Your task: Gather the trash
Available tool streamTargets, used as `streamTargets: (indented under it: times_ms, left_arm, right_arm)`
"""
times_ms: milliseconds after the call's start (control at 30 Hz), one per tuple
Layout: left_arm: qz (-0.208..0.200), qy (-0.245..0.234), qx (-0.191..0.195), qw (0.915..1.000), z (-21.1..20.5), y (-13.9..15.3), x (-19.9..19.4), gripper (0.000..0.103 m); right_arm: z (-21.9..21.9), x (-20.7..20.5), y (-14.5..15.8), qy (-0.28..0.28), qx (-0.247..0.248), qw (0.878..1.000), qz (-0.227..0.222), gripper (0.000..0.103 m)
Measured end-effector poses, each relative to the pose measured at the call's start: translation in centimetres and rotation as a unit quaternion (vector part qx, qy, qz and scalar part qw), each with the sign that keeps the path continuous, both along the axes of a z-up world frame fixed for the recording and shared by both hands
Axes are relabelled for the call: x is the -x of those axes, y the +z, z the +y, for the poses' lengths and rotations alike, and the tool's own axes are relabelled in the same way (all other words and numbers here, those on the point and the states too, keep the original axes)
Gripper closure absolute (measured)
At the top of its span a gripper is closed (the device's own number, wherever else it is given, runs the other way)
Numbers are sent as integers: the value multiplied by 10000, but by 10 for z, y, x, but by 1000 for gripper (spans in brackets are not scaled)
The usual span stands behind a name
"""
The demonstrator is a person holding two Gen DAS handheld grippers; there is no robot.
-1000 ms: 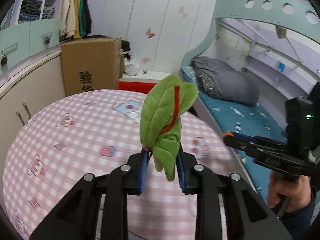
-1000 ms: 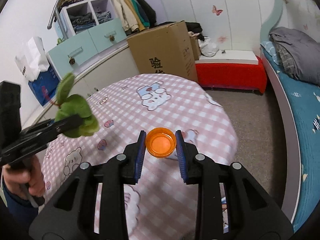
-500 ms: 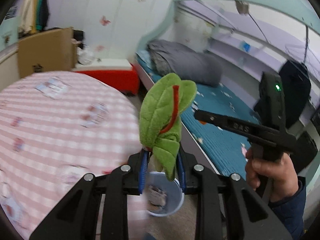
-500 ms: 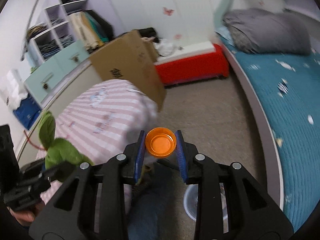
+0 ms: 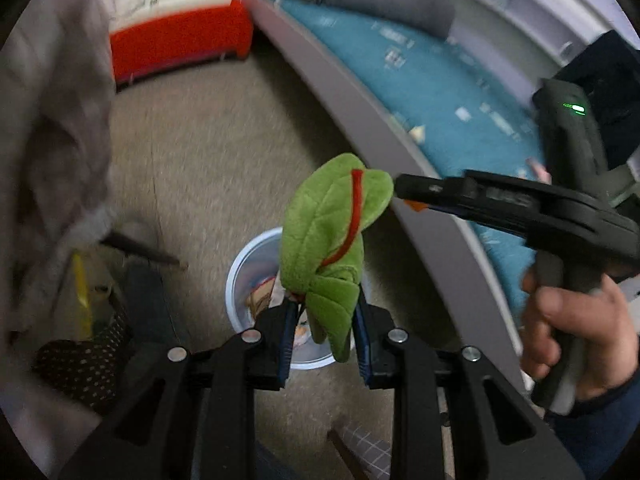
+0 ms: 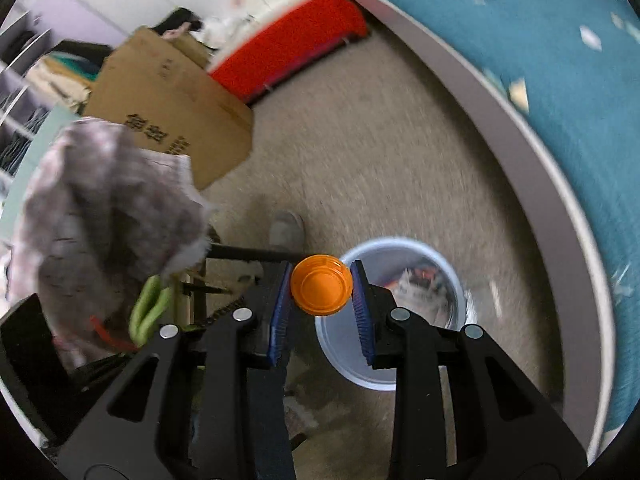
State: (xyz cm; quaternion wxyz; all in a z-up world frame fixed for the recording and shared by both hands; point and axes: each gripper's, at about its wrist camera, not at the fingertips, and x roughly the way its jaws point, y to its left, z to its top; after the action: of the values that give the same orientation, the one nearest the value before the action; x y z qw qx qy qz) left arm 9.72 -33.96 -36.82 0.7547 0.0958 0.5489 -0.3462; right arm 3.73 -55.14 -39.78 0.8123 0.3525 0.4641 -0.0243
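Note:
My left gripper (image 5: 322, 326) is shut on a green plush leaf (image 5: 332, 240) with a red vein, held up over a pale blue trash bin (image 5: 248, 264) on the floor. Paper scraps lie inside the bin. My right gripper (image 6: 321, 292) is shut on an orange cap (image 6: 321, 290), held just left of and above the same trash bin (image 6: 352, 352). In the left wrist view the right gripper (image 5: 416, 200) reaches in from the right, gripped by a hand (image 5: 576, 328). The green leaf (image 6: 150, 312) shows at the lower left of the right wrist view.
The bin stands on beige carpet beside a curved bed frame (image 5: 384, 120) with a teal mattress (image 6: 540, 60). The tablecloth's hanging edge (image 6: 108, 200) and table legs are at the left. A cardboard box (image 6: 168, 100) and a red bench (image 5: 176, 44) sit farther back.
Both grippers swung away from the pink table top and dropped toward the floor, still holding the leaf and the cap. The trash bin now lies right below them.

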Motion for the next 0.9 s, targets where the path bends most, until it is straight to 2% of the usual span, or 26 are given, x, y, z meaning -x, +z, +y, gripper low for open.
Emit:
streamTargets:
  times_ms: [100, 133, 167, 200, 233, 267, 300, 333, 400, 433, 500, 667, 800, 900]
  left_arm:
    - [289, 37, -187, 9994, -9, -34, -15, 77]
    - [363, 31, -224, 9991, -13, -45, -21, 73]
    - [476, -17, -310, 9984, -19, -55, -26, 69]
    - [555, -38, -365, 9978, -23, -61, -30, 56]
    - [652, -31, -415, 9970, -26, -70, -35, 39]
    - [709, -24, -445, 9965, -26, -74, -37, 29]
    - [795, -7, -535, 9954, -28, -81, -41, 22]
    - [848, 24, -622, 9945, -29, -86, -44, 22]
    - [918, 105, -724, 9931, -28, -91, -44, 22]
    - [898, 105, -742, 9931, -27, -91, -45, 21]
    - [715, 115, -836, 9939, -28, -84, -43, 21]
    - [369, 136, -706, 9967, -26, -55, -33, 21]
    - [-79, 51, -528, 9986, -25, -12, -12, 21]
    - [-512, -85, -328, 9981, -25, 24, 9, 18]
  right_arm:
    - [-2, -4, -30, -46, -226, 9995, 214, 74]
    - [-2, -6, -42, -63, -318, 9990, 302, 74]
    - [-3, -8, -51, -90, -407, 9984, 372, 73]
    - [-4, -8, -59, -116, -478, 9979, 427, 73]
    - [-5, -9, -72, -172, -601, 9966, 531, 67]
    - [-5, -11, -78, -229, -681, 9956, 609, 53]
    - [-8, -10, -86, -350, -750, 9941, 704, 27]
    - [-9, -9, -89, -444, -785, 9932, 737, 23]
    - [-14, -6, -96, -586, -907, 9912, 768, 22]
    - [-16, -4, -97, -636, -940, 9903, 801, 14]
    - [-19, 2, -94, -757, -872, 9899, 825, 6]
    - [-23, 15, -72, -1005, -606, 9905, 717, 6]
    - [-23, 29, -42, -1148, -370, 9915, 493, 6]
    - [-18, 41, -2, -1247, -198, 9919, 166, 6]
